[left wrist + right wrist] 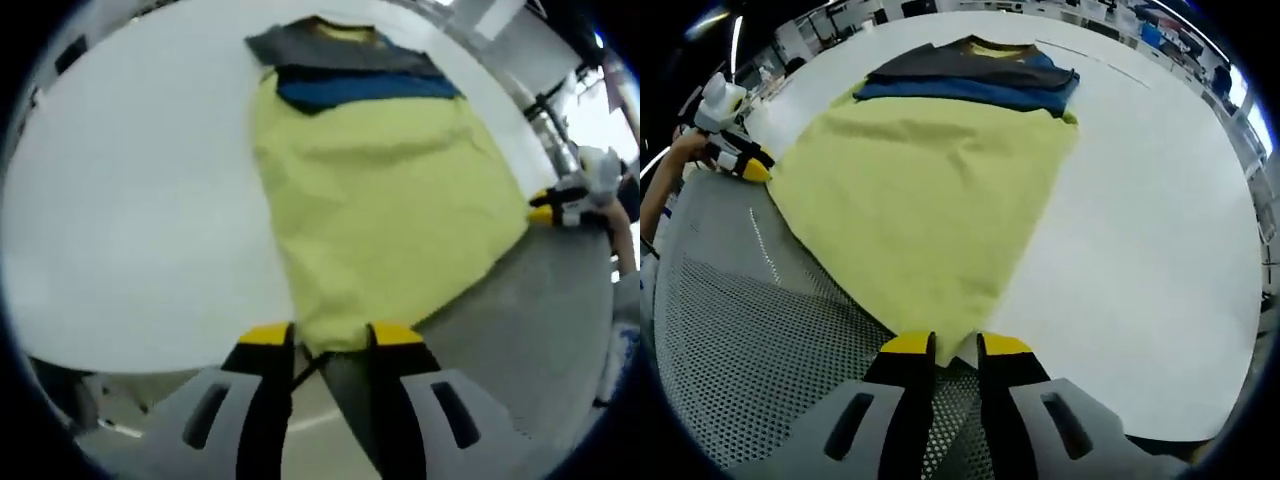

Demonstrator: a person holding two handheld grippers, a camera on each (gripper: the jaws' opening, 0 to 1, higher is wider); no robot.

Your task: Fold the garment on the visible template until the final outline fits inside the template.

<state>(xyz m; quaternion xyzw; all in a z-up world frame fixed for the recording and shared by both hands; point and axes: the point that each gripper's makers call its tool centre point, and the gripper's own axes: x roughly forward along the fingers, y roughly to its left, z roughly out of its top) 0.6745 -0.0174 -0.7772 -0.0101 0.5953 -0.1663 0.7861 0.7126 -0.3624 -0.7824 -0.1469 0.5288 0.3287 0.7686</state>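
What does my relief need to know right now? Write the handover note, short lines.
Left hand-held gripper: jaws closed on one bottom corner of the yellow garment.
Right hand-held gripper: jaws closed on the other bottom corner of the garment's hem.
Garment: spread flat, mostly on the white template, hem end reaching over the perforated grey table. Its grey and blue upper part lies at the far end.
Done: both hem corners gripped.
Left: probably carry the hem toward the far end, then fold again until the outline fits inside the template. Keep everything in sight.
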